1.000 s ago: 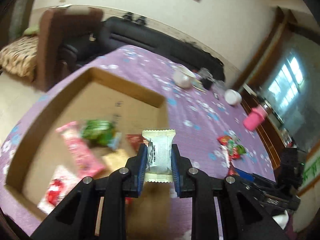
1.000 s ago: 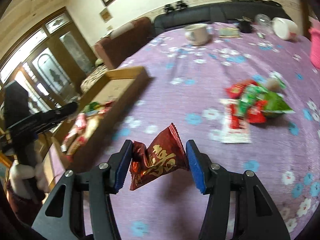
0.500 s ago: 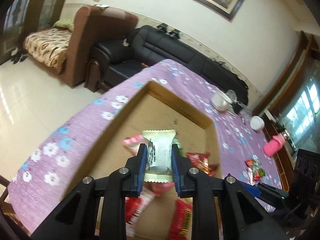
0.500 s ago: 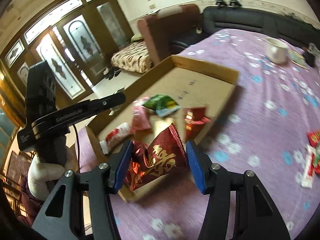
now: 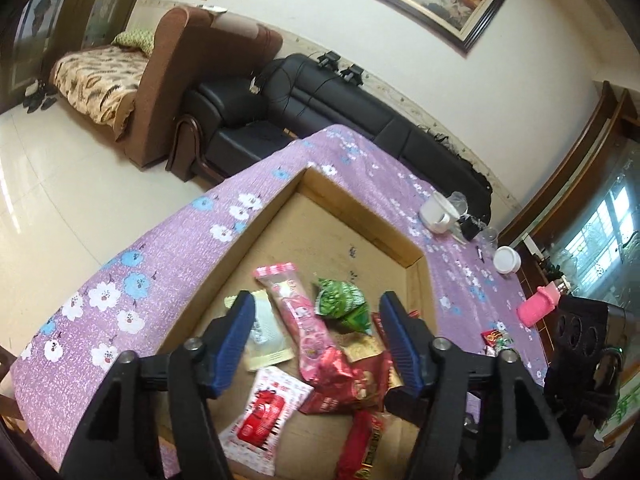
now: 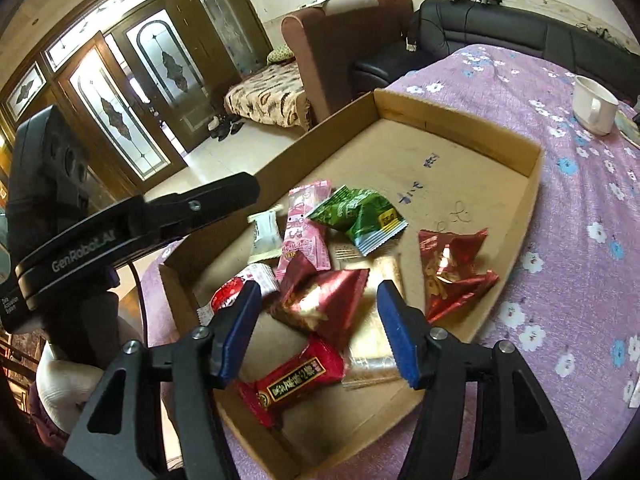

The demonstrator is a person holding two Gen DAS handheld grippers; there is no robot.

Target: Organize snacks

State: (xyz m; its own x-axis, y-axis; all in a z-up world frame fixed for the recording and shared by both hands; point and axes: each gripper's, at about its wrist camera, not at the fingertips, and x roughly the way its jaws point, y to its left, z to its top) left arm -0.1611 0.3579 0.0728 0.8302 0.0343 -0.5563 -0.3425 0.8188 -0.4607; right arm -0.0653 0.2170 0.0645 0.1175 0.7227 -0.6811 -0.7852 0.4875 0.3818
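A shallow cardboard box point(image 5: 362, 210) point(image 6: 532, 184) lies on the purple flowered table and holds several snack packets. My left gripper point(image 5: 316, 340) is open and empty above the box's near end; a cream-white packet point(image 5: 266, 336) lies under its left finger. My right gripper point(image 6: 320, 328) is open and empty over a dark red pyramid packet point(image 6: 324, 304) lying in the box. A pink packet point(image 6: 306, 228), a green packet point(image 6: 360, 218) and another red packet point(image 6: 454, 272) lie further in. The left gripper's body shows in the right wrist view point(image 6: 132, 220).
More snacks point(image 5: 496, 338) lie on the table point(image 5: 160, 264) right of the box, by a pink bottle point(image 5: 538, 306). A white mug point(image 6: 594, 106), a white cup point(image 5: 506, 260) and glasses stand at the table's far end. Sofas stand beyond the table.
Both grippers have opened. The cream-white packet has dropped from the left gripper and the dark red packet from the right gripper into the box.
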